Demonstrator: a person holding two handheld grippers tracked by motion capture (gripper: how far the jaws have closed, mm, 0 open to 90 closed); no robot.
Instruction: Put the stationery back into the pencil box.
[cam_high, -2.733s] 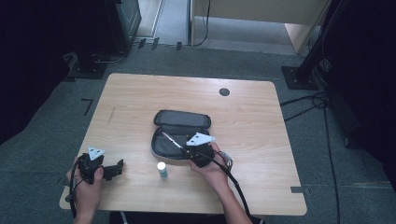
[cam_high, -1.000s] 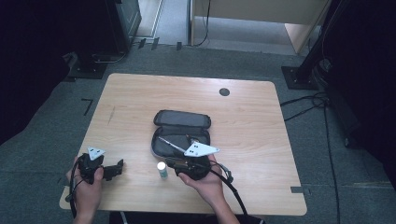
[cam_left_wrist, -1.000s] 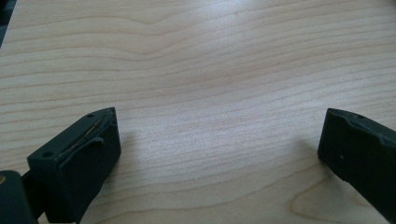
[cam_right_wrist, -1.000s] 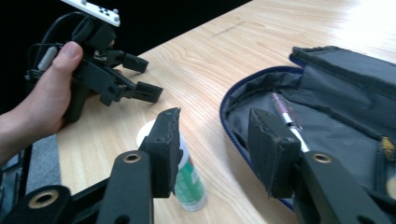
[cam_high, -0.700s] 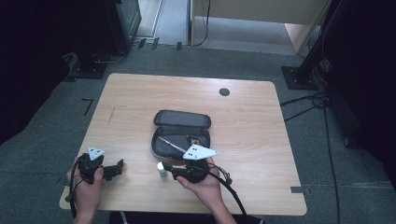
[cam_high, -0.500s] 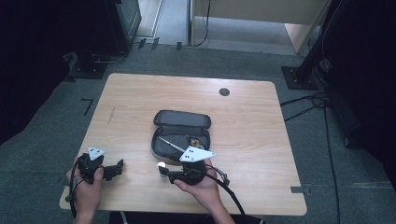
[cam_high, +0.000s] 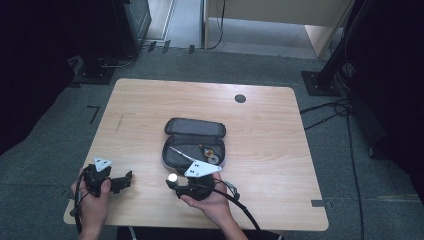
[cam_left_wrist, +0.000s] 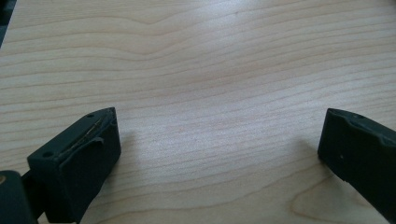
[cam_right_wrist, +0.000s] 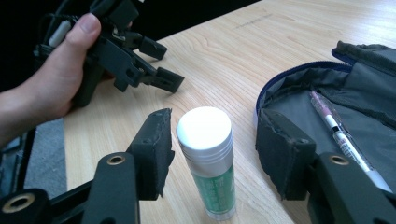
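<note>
A glue stick (cam_right_wrist: 208, 158) with a white cap and green label stands upright on the wooden table (cam_high: 265, 130), just in front of an open dark pencil case (cam_high: 195, 145). My right gripper (cam_right_wrist: 215, 140) lies low on the table with a jaw on either side of the stick. The jaws have just been closing; the left pad is nearly at the stick and a gap remains on the other side. In the high view the glue stick (cam_high: 173, 177) sits at the tip of the right gripper (cam_high: 173, 183). My left gripper (cam_high: 126, 181) rests open at the table's front left, and its jaws (cam_left_wrist: 219, 149) stand wide over bare wood.
The pencil case (cam_right_wrist: 355, 93) holds a pen (cam_right_wrist: 336, 126) and small round items (cam_high: 210, 155). A hand with the left gripper (cam_right_wrist: 154, 65) is beyond the stick. A dark cable hole (cam_high: 240, 98) lies at the table's back. A cable (cam_high: 242, 202) trails off the front edge.
My right gripper left the pencil case, moved toward the front left and now has its jaws around the glue stick. The left hand has stayed put.
</note>
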